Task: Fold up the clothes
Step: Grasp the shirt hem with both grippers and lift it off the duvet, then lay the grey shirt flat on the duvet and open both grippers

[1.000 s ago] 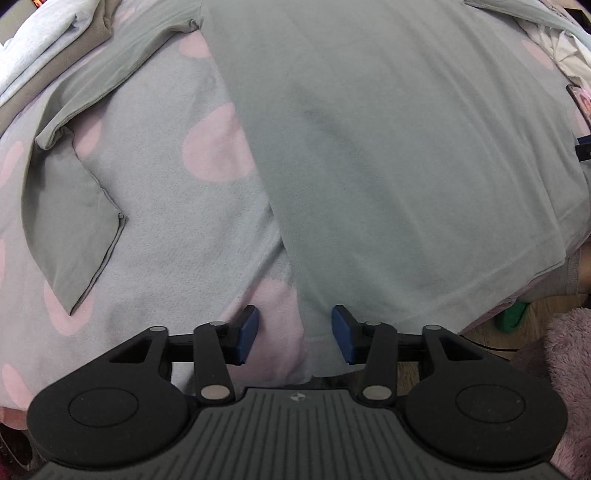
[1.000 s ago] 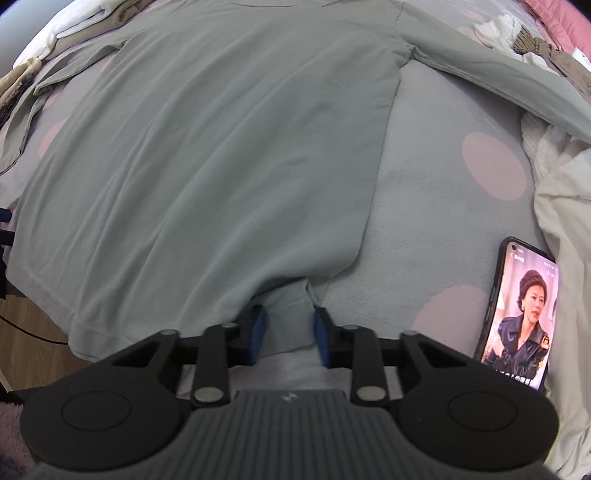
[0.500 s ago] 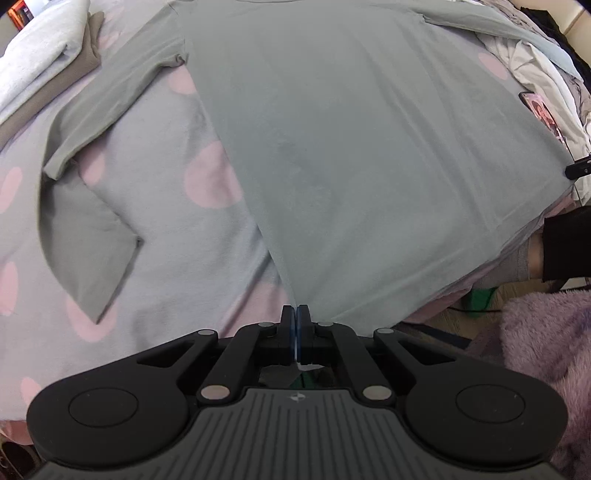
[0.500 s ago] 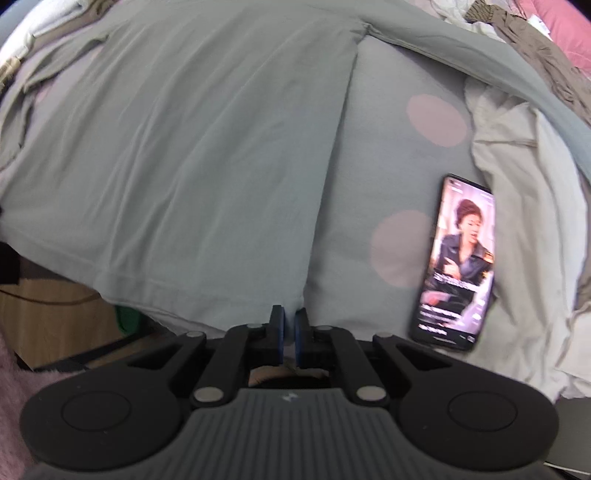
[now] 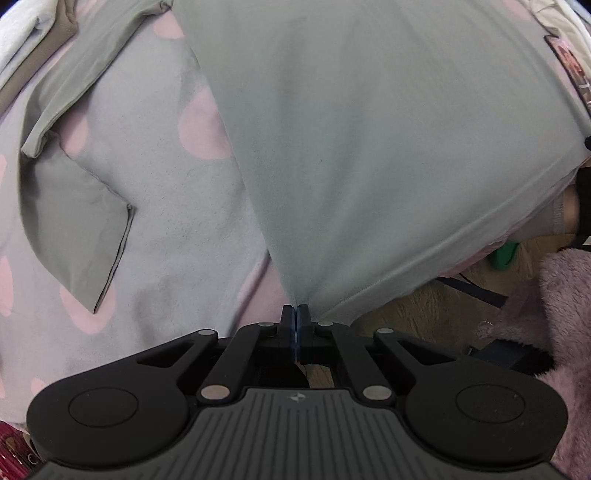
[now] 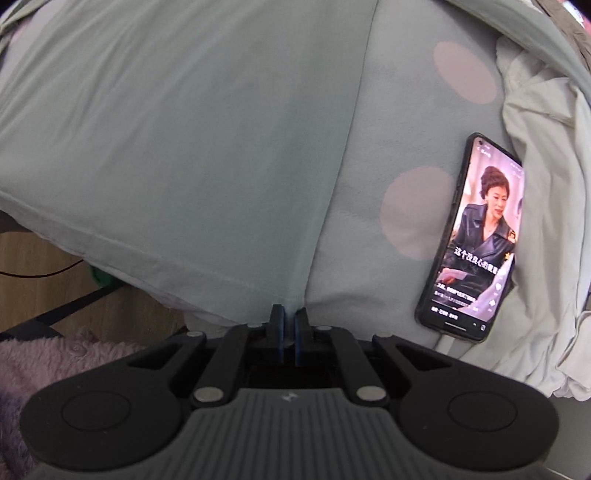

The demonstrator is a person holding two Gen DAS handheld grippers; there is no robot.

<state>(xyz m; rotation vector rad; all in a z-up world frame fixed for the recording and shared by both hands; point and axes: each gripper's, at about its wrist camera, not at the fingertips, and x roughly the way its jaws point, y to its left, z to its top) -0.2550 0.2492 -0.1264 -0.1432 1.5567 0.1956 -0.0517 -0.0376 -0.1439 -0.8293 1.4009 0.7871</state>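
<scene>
A grey-green long-sleeved shirt (image 5: 369, 140) lies spread on a bed with a grey cover dotted pink. My left gripper (image 5: 296, 309) is shut on the shirt's lower left hem corner, and the cloth pulls taut up from the pads. Its left sleeve (image 5: 74, 206) lies bent on the cover to the left. In the right wrist view the same shirt (image 6: 184, 140) fills the left and middle. My right gripper (image 6: 289, 312) is shut on the lower right hem corner, a pinch of cloth between the blue pads.
A lit phone (image 6: 476, 236) lies on the bed cover (image 6: 399, 122) right of the shirt, beside crumpled pale laundry (image 6: 546, 229). The bed edge and wooden floor (image 5: 424, 317) lie just under the hem. A purple fuzzy fabric (image 5: 554, 295) sits at lower right. Folded clothes (image 5: 29, 33) are at the far left.
Both grippers closed from open onto the shirt's hem corners. The hem has come up off the bed edge and the cloth between the two grips is stretched tight.
</scene>
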